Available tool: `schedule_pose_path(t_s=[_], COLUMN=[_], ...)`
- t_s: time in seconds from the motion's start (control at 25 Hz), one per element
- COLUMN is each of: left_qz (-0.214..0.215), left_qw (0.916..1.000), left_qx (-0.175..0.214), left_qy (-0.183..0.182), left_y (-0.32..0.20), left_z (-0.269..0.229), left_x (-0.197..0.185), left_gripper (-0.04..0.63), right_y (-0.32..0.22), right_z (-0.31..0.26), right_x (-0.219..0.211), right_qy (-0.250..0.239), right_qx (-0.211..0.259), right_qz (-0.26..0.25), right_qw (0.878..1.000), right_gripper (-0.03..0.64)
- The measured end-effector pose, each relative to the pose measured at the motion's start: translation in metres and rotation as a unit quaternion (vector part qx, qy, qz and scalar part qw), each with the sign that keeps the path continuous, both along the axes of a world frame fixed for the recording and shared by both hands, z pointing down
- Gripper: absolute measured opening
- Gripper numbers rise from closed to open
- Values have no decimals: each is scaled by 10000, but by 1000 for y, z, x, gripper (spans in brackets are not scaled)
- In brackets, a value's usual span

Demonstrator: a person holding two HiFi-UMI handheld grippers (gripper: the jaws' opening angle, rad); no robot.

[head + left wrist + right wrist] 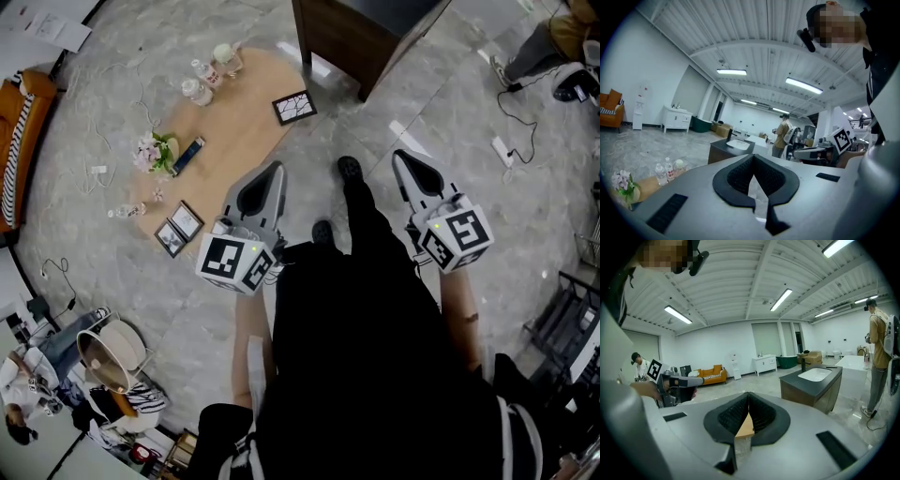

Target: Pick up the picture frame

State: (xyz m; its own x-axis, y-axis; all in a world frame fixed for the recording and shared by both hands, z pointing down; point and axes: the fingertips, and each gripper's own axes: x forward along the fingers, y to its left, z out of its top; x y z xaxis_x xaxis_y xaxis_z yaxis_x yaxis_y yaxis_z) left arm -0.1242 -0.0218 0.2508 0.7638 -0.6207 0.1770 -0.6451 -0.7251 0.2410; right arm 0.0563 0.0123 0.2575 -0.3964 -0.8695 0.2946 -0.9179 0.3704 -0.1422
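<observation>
The left gripper [276, 169] and right gripper [399, 156] both hold their jaws together on nothing, while a picture frame [294, 107] lies flat on the wooden table [244, 131] just ahead of the left jaws, with two smaller frames [178, 228] to their left and clear bottles [202, 80] farther ahead.

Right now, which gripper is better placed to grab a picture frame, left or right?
Left. The left gripper sits by the wooden table's edge, near the black frame and the two small frames. The right gripper is over floor, beyond the person's legs. Both have fingers shut.
</observation>
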Motion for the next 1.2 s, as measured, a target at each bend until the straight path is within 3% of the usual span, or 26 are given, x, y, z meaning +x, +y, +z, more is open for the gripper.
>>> schedule_pose_path(t_s=[0.56,0.8,1.2], left_qz=[-1174,-1784,-1934], left_qw=[9926,9833,9791], left_qx=[71,-40,-248], left_qy=[-306,-351,-583], left_y=[-129,-159,-187], left_z=[-19,-12,25], left_x=[44,53,63], left_gripper=[12,12,12], right_y=[-190,-235,-262], right_z=[13,59,160], right_x=[31,40,20], right_qy=[-44,-5,66], right_qx=[-73,-555,-1322], right_qz=[-1494,-2160,-2863], right_qw=[9887,9748,9489], right_gripper=[12,12,14])
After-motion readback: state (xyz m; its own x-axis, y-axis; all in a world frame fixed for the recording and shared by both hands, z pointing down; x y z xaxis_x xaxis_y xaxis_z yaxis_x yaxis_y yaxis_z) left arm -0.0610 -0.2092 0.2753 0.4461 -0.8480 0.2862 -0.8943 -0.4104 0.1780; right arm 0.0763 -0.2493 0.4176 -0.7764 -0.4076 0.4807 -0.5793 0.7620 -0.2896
